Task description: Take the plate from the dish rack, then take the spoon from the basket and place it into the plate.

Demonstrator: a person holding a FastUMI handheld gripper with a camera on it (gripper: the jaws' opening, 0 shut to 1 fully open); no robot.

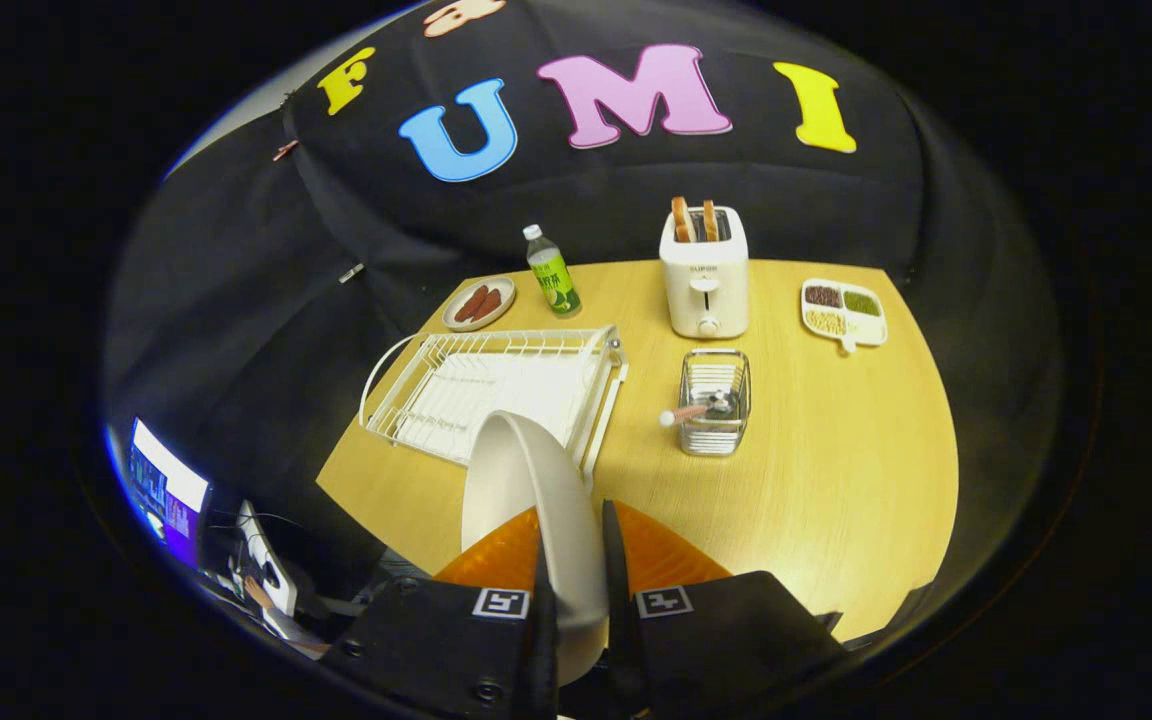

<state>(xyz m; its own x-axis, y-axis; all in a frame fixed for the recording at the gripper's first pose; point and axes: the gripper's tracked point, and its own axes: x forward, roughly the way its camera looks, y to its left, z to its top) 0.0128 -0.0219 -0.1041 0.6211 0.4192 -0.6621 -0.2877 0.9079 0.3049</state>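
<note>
My gripper (573, 560) is shut on the rim of a white plate (521, 480), which stands on edge between the fingers and is held up in the air above the table. Below and beyond the plate lies the white wire dish rack (476, 385), with nothing standing in it. To the right of the rack sits a small wire basket (715, 402). A spoon (693, 411) with a pinkish handle lies in it, the handle sticking out over the basket's left side.
On the round wooden table (836, 460) stand a white toaster (704, 272) with two bread slices, a green bottle (552, 272), a small plate of sausages (479, 303) and a divided dish of beans (843, 312). A monitor (168, 490) glows off the table's left.
</note>
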